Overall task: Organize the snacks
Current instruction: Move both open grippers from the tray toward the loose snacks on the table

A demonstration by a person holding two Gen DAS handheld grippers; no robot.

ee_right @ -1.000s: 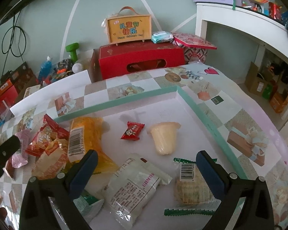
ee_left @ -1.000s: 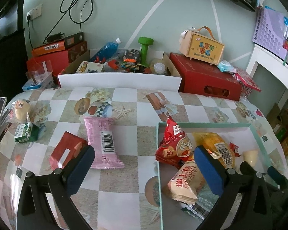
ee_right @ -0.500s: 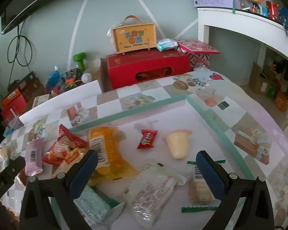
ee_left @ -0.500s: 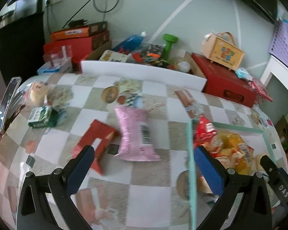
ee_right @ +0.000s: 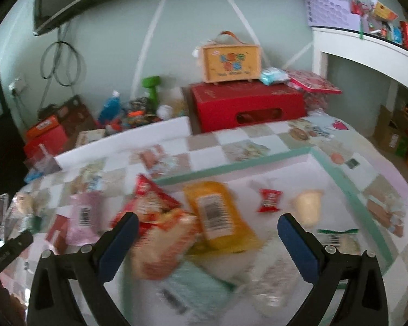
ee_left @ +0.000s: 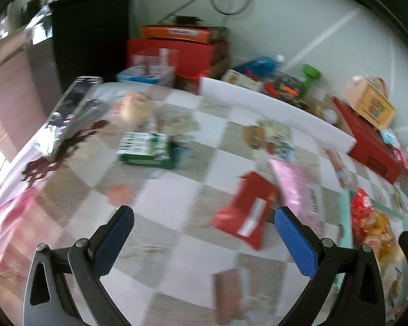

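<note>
Both views motion-blurred.

Left hand-held gripper (ee_left: 204, 239): jaws spread wide, nothing between them, hovering over the checkered counter (ee_left: 160, 217). Far left on the counter a green-and-white carton (ee_left: 145, 150), with a pale round snack (ee_left: 136, 107) just behind it. Further right a red packet (ee_left: 244, 209) lies flat, its right end right by the right blue pad (ee_left: 295, 241). The pink packet (ee_left: 299, 193) lies just beside the red one, touching or overlapping it; can't tell which. At far right the mint-rimmed tray (ee_left: 344, 217), snacks piled inside.

Right hand-held gripper (ee_right: 205, 240): also spread wide and empty, over the tray (ee_right: 231, 167). Near the left pad (ee_right: 118, 247) a red-and-orange bag (ee_right: 163, 244) piled over another red bag (ee_right: 152, 201). Middle: yellow bag (ee_right: 217, 214), barcode up. Right of it a small red candy (ee_right: 269, 203), then a pale jelly cup (ee_right: 308, 207), apart from each other. Green-edged packet (ee_right: 337, 240) behind the right pad.
</note>
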